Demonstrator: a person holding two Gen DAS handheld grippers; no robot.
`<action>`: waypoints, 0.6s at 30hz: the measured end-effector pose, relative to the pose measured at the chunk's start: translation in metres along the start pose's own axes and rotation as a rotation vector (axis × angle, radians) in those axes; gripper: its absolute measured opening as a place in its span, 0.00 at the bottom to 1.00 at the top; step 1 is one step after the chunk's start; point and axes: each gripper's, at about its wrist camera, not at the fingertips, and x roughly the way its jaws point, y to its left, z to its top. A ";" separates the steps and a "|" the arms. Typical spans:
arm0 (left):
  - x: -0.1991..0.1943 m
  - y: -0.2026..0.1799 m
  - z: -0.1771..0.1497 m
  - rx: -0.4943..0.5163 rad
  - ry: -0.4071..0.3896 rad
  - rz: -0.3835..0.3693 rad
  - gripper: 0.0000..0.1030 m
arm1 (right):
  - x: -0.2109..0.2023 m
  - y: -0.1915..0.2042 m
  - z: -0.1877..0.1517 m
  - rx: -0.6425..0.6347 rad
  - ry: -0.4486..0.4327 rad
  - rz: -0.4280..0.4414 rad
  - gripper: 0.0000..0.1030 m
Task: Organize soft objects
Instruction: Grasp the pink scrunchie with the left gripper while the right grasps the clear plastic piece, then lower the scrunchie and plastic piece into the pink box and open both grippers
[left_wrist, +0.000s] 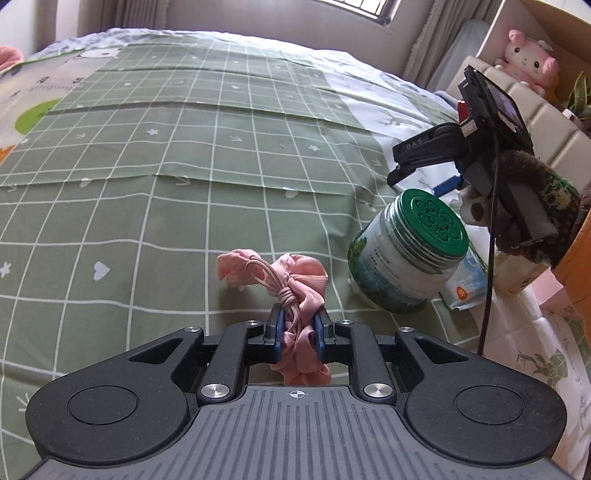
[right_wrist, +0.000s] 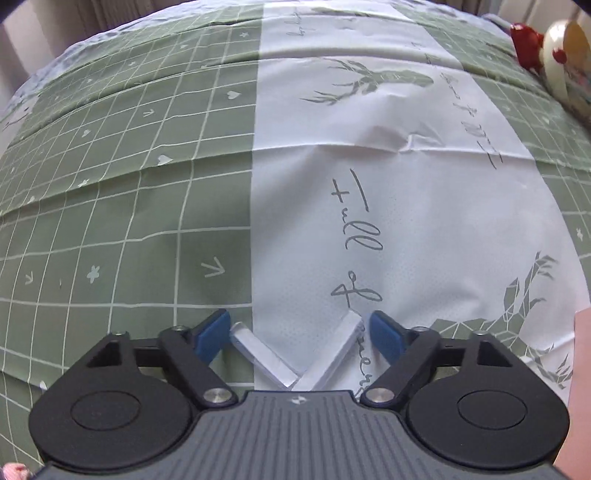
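The left gripper (left_wrist: 298, 326) is clamping a pink fabric scrunchie bow with a thin elastic cord (left_wrist: 291, 291) between its blue pads, just above the green grid-patterned bedsheet (left_wrist: 166, 177). Just to its right, a glass jar with a green embossed lid (left_wrist: 406, 254) is lying tilted on the bed. The right gripper (right_wrist: 298, 326) is hovering with jaws spread wide over a white folded paper piece (right_wrist: 295, 354), gripping nothing.
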 end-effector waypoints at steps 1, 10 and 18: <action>0.000 -0.002 0.000 0.007 -0.002 0.001 0.18 | -0.005 0.003 -0.001 -0.032 -0.010 -0.004 0.74; -0.022 -0.032 0.010 0.055 -0.028 0.013 0.18 | -0.113 -0.005 -0.017 -0.098 -0.137 0.164 0.72; -0.054 -0.086 0.028 0.129 -0.088 0.022 0.18 | -0.238 -0.048 -0.059 -0.179 -0.280 0.271 0.72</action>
